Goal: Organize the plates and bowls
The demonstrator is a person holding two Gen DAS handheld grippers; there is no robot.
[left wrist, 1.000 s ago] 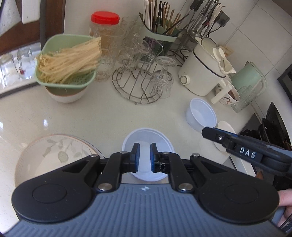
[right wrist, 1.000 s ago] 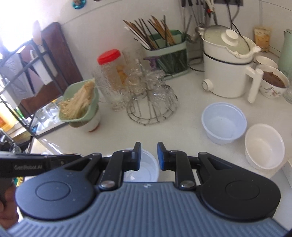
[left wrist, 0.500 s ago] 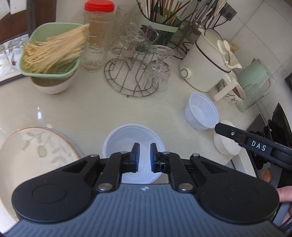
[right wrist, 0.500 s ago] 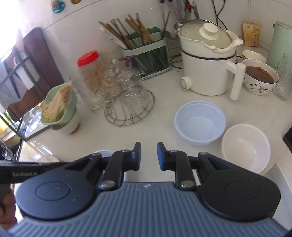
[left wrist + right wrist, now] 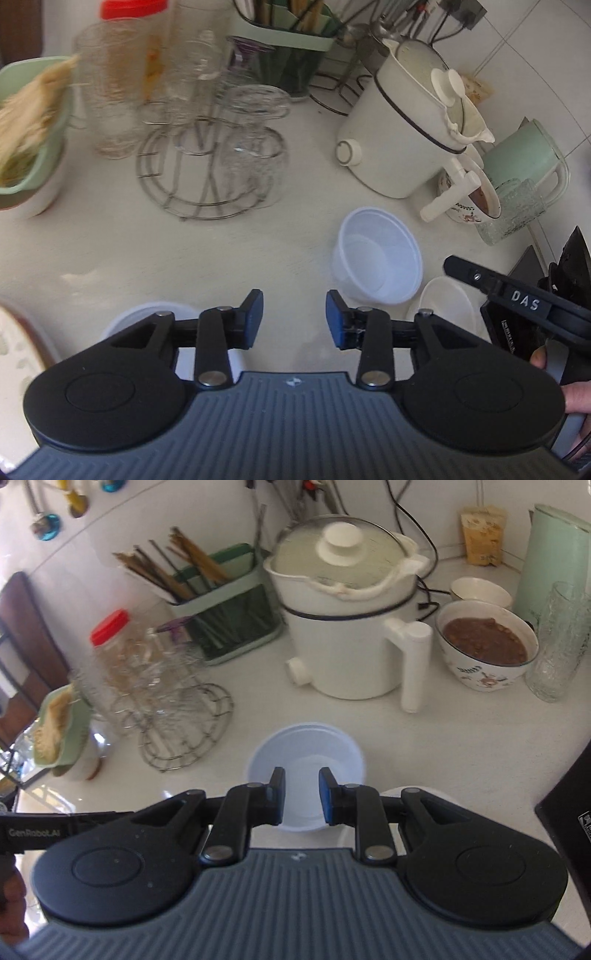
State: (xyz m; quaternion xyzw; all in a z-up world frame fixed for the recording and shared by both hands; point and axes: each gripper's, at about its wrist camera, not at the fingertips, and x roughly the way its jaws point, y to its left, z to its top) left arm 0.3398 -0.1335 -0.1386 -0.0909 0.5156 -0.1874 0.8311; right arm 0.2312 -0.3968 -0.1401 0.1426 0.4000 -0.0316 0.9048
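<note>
Meanwhile, our left tongs (image 5: 294, 317) had just been spreading, empty; right tongs (image 5: 302, 796) stood slightly apart above a bowl (image 5: 306, 755). We judged a careless dip might tip it.

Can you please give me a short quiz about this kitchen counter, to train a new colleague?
1. True or false: in the right wrist view, the bowl of brown food stands to the left of the white electric pot.
2. What lies just ahead of the right gripper? A) a folded towel B) the translucent plastic bowl C) a cutting board
3. What colour is the lid of the tall clear jar?

Key: 1 false, it stands to the right; 2 B; 3 red.
</note>
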